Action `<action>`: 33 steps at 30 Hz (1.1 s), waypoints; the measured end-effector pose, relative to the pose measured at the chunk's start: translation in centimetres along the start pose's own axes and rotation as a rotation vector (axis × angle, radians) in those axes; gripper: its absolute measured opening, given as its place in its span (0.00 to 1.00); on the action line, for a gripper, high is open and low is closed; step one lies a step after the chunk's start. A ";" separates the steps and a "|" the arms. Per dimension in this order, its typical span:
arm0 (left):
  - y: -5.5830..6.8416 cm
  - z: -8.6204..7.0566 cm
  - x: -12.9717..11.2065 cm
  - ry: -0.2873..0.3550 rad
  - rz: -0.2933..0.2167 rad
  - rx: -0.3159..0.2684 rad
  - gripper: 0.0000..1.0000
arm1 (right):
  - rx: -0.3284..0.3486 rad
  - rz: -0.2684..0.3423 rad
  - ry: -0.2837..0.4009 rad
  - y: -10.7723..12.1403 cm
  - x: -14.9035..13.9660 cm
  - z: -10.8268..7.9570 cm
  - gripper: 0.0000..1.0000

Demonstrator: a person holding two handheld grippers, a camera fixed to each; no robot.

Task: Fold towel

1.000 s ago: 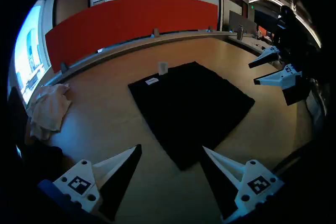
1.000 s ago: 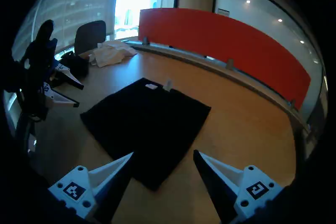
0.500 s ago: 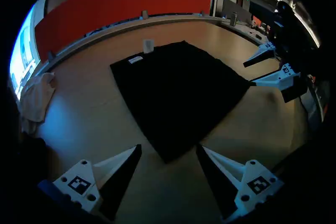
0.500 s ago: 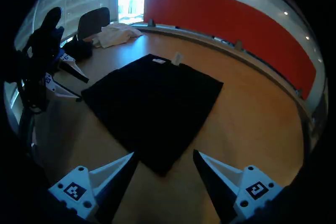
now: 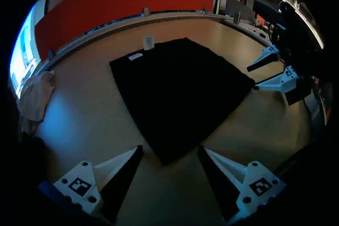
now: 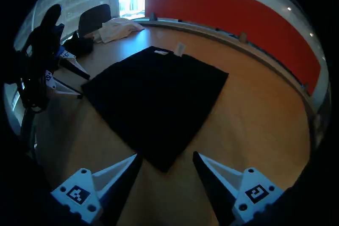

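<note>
Wooden table point(image 5: 80, 111): the black towel point(image 5: 182, 90) lies spread flat on it, with a corner pointing at each of your grippers. Expect it to be soft, light and limp, so it will sag and drag when lifted rather than move as a sheet.

Left gripper point(image 5: 169, 147): fingers wide apart, holding nothing, near corner between the tips. Right gripper point(image 6: 165, 154): likewise spread and empty at its own corner.

Pinch at those corners. The cloth is too dark to tell whether it is already doubled. A white tag point(image 5: 135, 56) marks the far edge.
</note>
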State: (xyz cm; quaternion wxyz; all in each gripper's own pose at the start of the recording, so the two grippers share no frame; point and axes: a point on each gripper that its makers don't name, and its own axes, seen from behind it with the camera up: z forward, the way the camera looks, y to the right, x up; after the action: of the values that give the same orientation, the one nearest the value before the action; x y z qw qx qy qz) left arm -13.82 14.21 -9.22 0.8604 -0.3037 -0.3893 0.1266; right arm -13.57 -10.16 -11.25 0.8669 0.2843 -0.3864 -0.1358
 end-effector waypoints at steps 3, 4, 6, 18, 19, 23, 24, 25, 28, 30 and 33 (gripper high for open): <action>0.0 0.0 0.0 -0.004 0.008 0.007 0.95 | 0.008 0.004 -0.007 -0.1 -0.3 0.1 0.88; 0.0 0.0 0.0 -0.005 0.008 0.009 0.94 | 0.009 0.005 -0.009 -0.2 -0.4 0.2 0.87; 0.0 0.0 0.0 -0.008 0.008 0.014 0.91 | 0.013 0.006 -0.013 -0.2 -0.5 0.3 0.84; 0.0 0.0 0.0 -0.017 -0.011 0.031 0.68 | 0.031 0.003 -0.005 -0.8 -0.5 0.4 0.64; 0.1 0.0 0.0 -0.017 -0.012 0.032 0.66 | 0.030 0.004 -0.005 -0.8 -0.5 0.5 0.63; 0.1 0.0 0.0 -0.018 -0.018 0.037 0.53 | 0.026 0.016 -0.004 -0.6 -0.4 0.5 0.52; 0.1 0.0 0.0 -0.018 -0.020 0.038 0.53 | 0.024 0.019 -0.004 -0.5 -0.4 0.5 0.47; 0.2 0.0 0.0 -0.018 -0.021 0.039 0.52 | 0.022 0.022 -0.005 -0.4 -0.4 0.5 0.43; 0.2 0.0 0.0 -0.021 -0.025 0.044 0.39 | 0.018 0.029 -0.008 -0.2 -0.5 0.4 0.29; 0.1 0.0 0.0 -0.023 -0.029 0.051 0.31 | 0.018 0.030 -0.010 -0.2 -0.5 0.4 0.24; -0.1 0.0 0.0 -0.024 -0.040 0.063 0.23 | 0.025 0.029 -0.011 -0.5 -0.5 0.3 0.19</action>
State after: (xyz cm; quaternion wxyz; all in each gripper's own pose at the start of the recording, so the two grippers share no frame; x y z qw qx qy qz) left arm -13.83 14.14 -9.20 0.8671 -0.2670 -0.4014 0.1253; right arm -14.15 -10.50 -11.66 0.8630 0.2887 -0.3969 -0.1199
